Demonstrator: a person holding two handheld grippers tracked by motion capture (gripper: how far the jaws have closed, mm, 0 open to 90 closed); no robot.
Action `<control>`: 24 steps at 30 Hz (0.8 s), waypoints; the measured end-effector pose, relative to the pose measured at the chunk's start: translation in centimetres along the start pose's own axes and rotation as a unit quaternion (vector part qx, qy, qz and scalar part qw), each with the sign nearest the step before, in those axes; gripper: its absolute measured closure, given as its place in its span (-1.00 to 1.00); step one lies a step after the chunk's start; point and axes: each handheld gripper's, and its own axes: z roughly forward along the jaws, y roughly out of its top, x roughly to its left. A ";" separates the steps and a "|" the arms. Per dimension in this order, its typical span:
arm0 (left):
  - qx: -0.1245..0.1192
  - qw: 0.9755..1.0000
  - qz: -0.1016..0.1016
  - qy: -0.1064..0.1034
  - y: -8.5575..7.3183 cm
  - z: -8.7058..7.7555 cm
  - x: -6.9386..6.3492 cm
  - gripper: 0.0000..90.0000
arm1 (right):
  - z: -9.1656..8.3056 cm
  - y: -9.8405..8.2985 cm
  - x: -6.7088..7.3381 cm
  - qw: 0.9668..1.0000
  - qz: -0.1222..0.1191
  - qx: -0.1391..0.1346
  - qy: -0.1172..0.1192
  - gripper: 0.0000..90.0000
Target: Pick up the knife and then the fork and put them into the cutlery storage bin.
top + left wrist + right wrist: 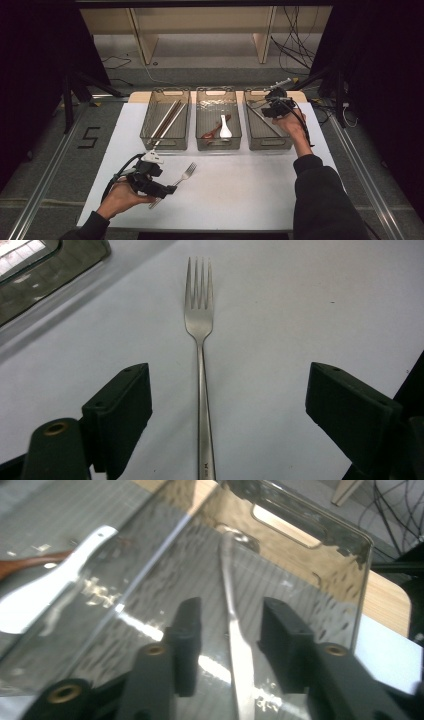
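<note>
- Work in hand, as we read it: sorting cutlery from the table [240, 200] into three clear bins at the far side, one kind per bin.
- Left bin [150, 131]: long metal sticks, probably chopsticks [168, 119], already inside.
- Middle bin [200, 141]: a white spoon [225, 127] and a brown spoon [211, 132] lie in it.
- Right bin [287, 142]: a slim metal piece [239, 650] lies on its floor; it looks like a knife, but we cannot tell for certain.
- Right gripper [272, 106] is over the far end of the right bin. In the right gripper view its jaws stand partly apart on either side of that metal piece, pads clear of it. We judge the piece released, so this item counts as placed.
- Fork [184, 176] lies flat on the table, near-left, well apart from the bins, tines pointing far-right.
- Left gripper [167, 190] sits at the fork's handle end. In the left gripper view the jaws are spread wide, the handle running up between them, neither pad touching. Nothing grasped yet.
- Done, by our estimate: chopsticks, spoons and the knife-like piece binned.
- Left: close on the fork, lift it, carry it to a bin. Which bin takes the fork we cannot tell; likely the right one, with the other metal piece.
- We see no other loose cutlery on the table, so the fork looks like the last item.
</note>
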 end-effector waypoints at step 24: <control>0.022 1.000 0.000 0.018 -0.1 0.5 0.2 -0.61 | -8.5 -5.2 4.7 0.986 0.004 -0.102 0.135 -0.26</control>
